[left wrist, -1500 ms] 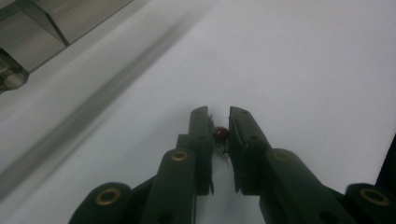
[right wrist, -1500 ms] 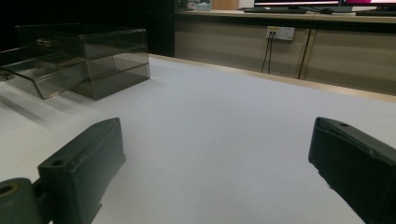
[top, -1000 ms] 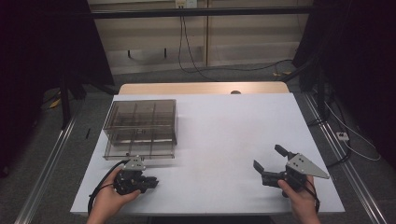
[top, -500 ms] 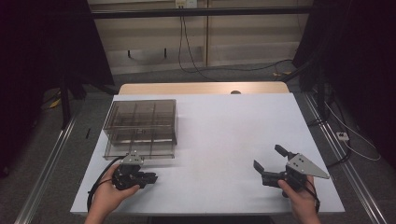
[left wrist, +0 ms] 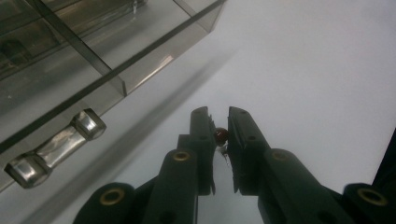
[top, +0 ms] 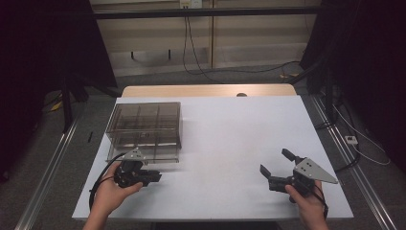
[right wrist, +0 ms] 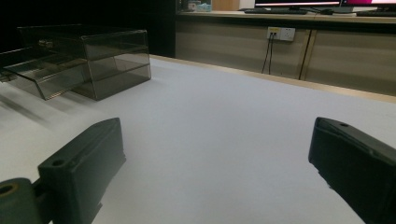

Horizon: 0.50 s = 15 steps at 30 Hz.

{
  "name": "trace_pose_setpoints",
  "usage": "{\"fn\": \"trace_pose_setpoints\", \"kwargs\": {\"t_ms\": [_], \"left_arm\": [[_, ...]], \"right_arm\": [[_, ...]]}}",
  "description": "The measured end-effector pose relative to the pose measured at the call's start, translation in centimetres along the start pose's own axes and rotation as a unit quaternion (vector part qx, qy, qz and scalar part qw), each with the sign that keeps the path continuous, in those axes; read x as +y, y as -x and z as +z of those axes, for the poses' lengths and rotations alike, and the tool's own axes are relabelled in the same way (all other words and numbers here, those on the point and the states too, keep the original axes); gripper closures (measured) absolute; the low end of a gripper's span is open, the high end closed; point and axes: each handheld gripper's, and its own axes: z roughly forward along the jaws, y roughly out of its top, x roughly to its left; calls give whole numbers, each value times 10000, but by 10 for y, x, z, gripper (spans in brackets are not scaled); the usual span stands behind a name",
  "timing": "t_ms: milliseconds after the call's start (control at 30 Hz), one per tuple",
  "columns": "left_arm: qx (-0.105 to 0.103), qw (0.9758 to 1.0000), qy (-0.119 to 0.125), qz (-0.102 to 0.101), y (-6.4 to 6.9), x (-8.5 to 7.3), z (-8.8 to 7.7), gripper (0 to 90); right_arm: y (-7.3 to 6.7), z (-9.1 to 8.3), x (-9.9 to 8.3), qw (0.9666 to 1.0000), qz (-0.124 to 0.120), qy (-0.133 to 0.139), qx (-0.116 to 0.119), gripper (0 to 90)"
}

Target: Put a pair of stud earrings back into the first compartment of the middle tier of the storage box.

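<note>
Jaws of the left gripper (left wrist: 218, 122) are pinched on a small dark-red bead (left wrist: 221, 135) just beside the smoked drawer box (top: 145, 125), while the right gripper (top: 276, 167) is held wide apart over the white table (top: 230, 134).

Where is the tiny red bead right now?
In the left gripper view, the small dark red bead sits pinched between the left claw tips, over the white table, just right of the smoky clear drawer box and its shiny handle.
</note>
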Motion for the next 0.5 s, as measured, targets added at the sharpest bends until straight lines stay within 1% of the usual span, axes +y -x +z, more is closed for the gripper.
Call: {"fn": "trace_pose_setpoints", "kwargs": {"t_ms": [67,200,233,400,500], "left_arm": [[-7,10000,15,-33,0,2,0,812],[-44,10000,20,-52,0,6,-2,812],[-30,10000,0,-56,0,7,-2,812],[-25,9999,80,-86,-2,12,-7,812],[6,10000,62,-65,-3,15,-10,812]], "right_arm": [[0,0,0,10000,30,1,-3,30],[0,1,0,10000,4,-3,7,29],[0,1,0,10000,6,-8,12,30],[0,1,0,10000,2,-9,16,29],[0,1,0,10000,11,-13,14,29]]}}
